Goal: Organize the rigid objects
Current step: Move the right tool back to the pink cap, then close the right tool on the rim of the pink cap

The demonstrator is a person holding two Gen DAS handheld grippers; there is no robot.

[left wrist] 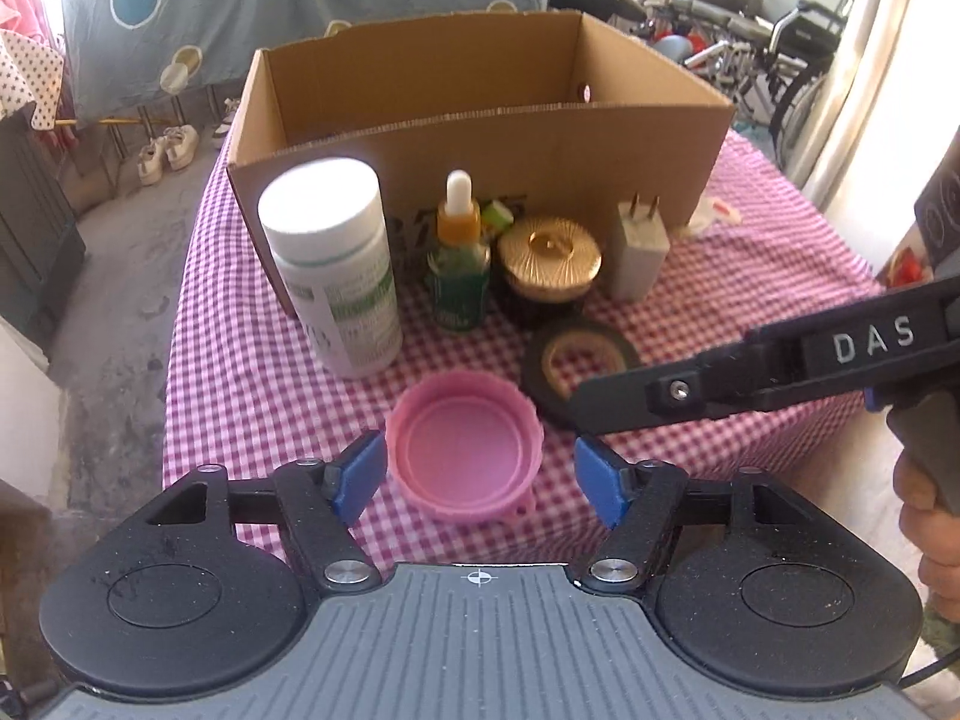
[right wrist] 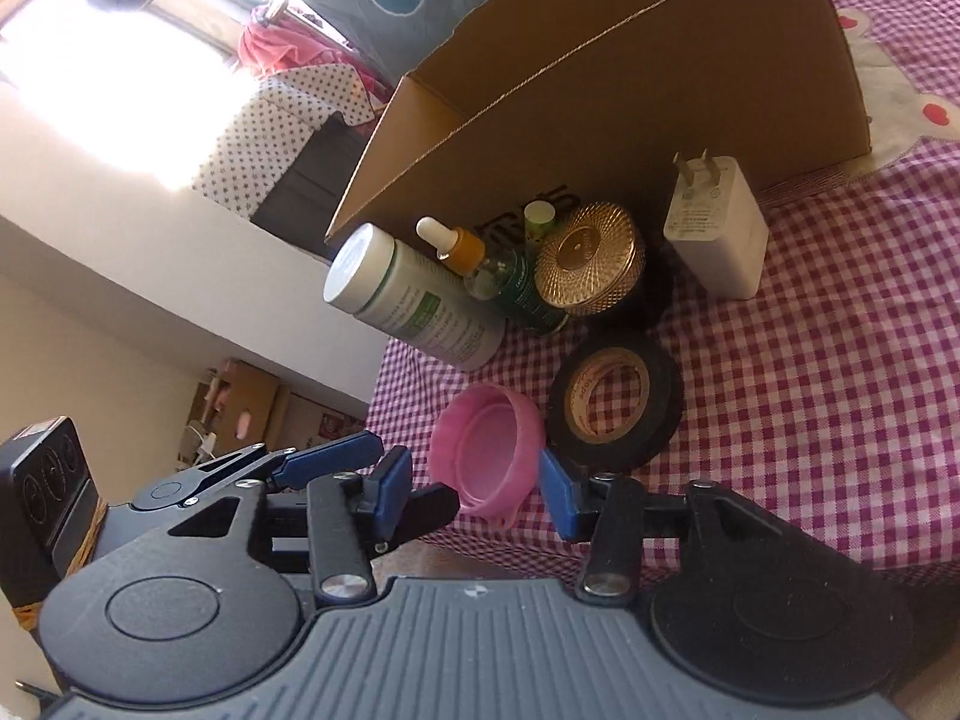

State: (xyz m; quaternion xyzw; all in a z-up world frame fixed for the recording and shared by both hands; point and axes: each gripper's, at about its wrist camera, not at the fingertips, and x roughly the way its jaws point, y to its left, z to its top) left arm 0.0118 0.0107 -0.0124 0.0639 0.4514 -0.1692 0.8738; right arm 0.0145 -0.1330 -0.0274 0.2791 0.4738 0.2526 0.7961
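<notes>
**Pink lid between parted jaws at the table edge**

The left gripper (left wrist: 480, 471) hangs with jaws released on either side of the pink lid (left wrist: 462, 456), not pressing it. The right gripper (right wrist: 474, 495) is also released, empty, near the lid and the tape roll (right wrist: 615, 405).

Risk: the 2 grippers crowd 1 lid near the table (left wrist: 252, 360) edge; a nudge could knock it off.

Count: 1 box (left wrist: 480, 120), 1 white bottle (left wrist: 336, 264), 1 dropper bottle (left wrist: 459, 252), 1 gold jar (left wrist: 549, 261), 1 charger (left wrist: 639, 246).
</notes>
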